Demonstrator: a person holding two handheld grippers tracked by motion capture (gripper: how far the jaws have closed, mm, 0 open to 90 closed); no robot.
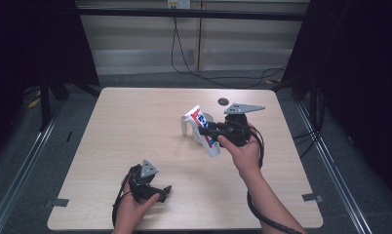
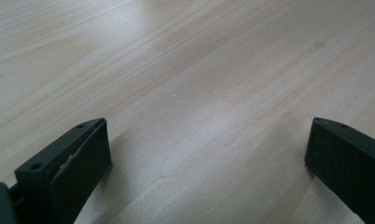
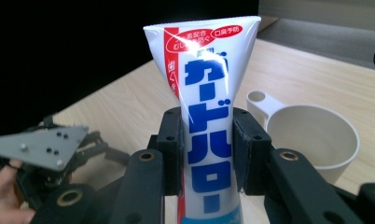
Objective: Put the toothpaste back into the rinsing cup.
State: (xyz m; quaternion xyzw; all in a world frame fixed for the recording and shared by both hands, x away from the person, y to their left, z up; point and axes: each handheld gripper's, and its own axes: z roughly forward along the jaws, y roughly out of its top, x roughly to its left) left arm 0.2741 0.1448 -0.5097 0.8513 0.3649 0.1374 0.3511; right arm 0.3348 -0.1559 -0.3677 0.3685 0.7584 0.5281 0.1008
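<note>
My right gripper is shut on a white toothpaste tube with red and blue print, held tilted above the table next to a beige cup. In the right gripper view the tube stands up between the two black pads, flat crimped end on top. The beige cup, with a handle that has a round hole, sits on the wood just behind and to the right. My left gripper rests near the table's front edge; in the left gripper view its jaws stand wide apart over bare wood, nothing between them.
The wooden table has a small dark round spot at the back right. Grey tape marks sit at the front corners. Cables run across the floor behind the table. Dark curtains close both sides.
</note>
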